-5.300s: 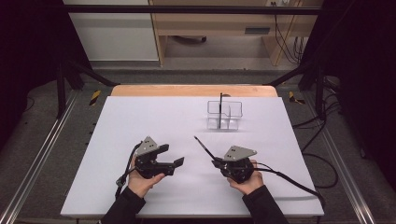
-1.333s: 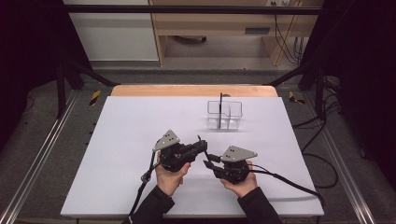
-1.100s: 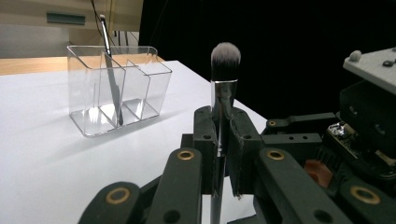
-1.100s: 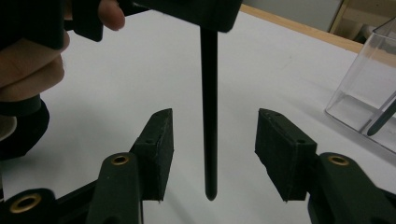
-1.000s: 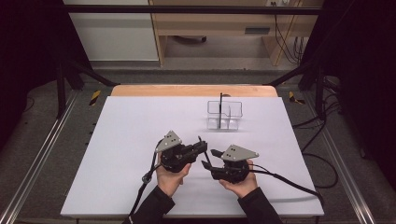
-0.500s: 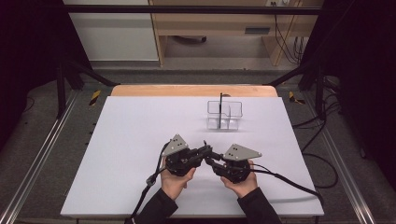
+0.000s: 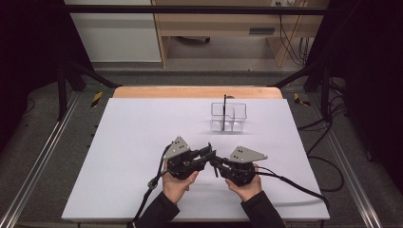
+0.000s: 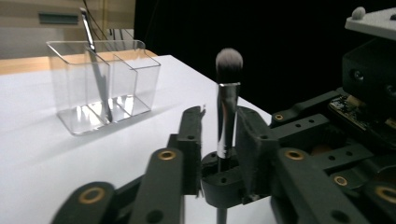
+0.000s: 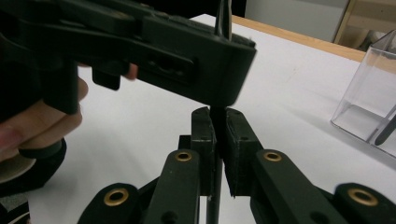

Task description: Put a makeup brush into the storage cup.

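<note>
the makeup brush [image 8: 228, 100] stands upright, soft grey tuft up, shiny metal collar below, over the white table [image 7: 142, 142]. right gripper [image 9: 215, 122] is clamped on its dark handle; left gripper [image 8: 218, 122] looks narrow around the collar, maybe not touching. both hands have drawn together since before. clear plastic holder [image 7: 229, 116] sits well apart.

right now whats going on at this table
A person is passing a makeup brush from one gripper to the other. The right gripper is shut on its thin handle, holding it upright, bristles up. The left gripper has its jaws on either side of the metal ferrule, not visibly clamped. Farther back on the white table stands a clear organizer with one dark brush in it.
</note>
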A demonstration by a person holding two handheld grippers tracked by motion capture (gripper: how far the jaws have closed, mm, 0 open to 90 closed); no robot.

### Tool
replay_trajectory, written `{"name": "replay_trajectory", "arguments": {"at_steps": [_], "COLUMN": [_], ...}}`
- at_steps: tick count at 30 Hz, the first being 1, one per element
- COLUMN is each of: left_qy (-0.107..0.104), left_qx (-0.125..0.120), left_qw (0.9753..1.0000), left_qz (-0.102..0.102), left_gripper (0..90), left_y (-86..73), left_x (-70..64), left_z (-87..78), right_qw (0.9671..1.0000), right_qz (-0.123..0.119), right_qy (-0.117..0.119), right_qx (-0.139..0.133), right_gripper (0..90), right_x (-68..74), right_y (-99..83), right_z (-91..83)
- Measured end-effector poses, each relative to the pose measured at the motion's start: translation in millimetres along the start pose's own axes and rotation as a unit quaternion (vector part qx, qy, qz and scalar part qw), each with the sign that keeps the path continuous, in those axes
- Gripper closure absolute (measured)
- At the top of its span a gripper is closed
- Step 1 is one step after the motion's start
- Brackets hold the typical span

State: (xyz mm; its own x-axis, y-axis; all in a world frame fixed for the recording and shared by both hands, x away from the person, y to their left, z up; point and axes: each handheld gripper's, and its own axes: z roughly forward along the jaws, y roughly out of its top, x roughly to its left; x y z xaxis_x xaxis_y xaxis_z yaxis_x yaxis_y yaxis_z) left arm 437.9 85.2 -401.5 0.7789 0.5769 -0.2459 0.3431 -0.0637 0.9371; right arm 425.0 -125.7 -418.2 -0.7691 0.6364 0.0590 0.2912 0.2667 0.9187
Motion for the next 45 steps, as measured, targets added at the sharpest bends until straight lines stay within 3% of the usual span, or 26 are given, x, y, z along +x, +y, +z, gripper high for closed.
{"name": "replay_trajectory", "arguments": {"at_steps": [13,23,40,45], "left_qy": [0.021,0.034,0.084,0.100], "left_qx": [0.015,0.029,0.048,0.057], "left_qw": [0.9992,0.9983,0.9942,0.9926], "left_qz": [0.029,0.038,0.047,0.040], "left_gripper": [41.0,31.0,16.2,13.0], "left_y": [11.4,9.3,-8.4,-15.5], "left_x": [12.0,24.5,46.7,53.8], "left_z": [-22.3,-44.5,-78.8,-85.0], "right_qw": [0.9999,0.9998,0.9995,0.9994], "right_qz": [0.007,0.012,0.019,0.020], "right_qy": [-0.013,-0.018,-0.025,-0.027], "right_qx": [0.005,0.003,0.002,0.001], "right_gripper": [84.0,84.0,84.0,84.0], "right_x": [-3.4,-5.9,-10.4,-11.9], "right_y": [-0.2,-0.2,-0.6,0.0], "right_z": [0.3,-1.2,-3.5,-4.0]}}
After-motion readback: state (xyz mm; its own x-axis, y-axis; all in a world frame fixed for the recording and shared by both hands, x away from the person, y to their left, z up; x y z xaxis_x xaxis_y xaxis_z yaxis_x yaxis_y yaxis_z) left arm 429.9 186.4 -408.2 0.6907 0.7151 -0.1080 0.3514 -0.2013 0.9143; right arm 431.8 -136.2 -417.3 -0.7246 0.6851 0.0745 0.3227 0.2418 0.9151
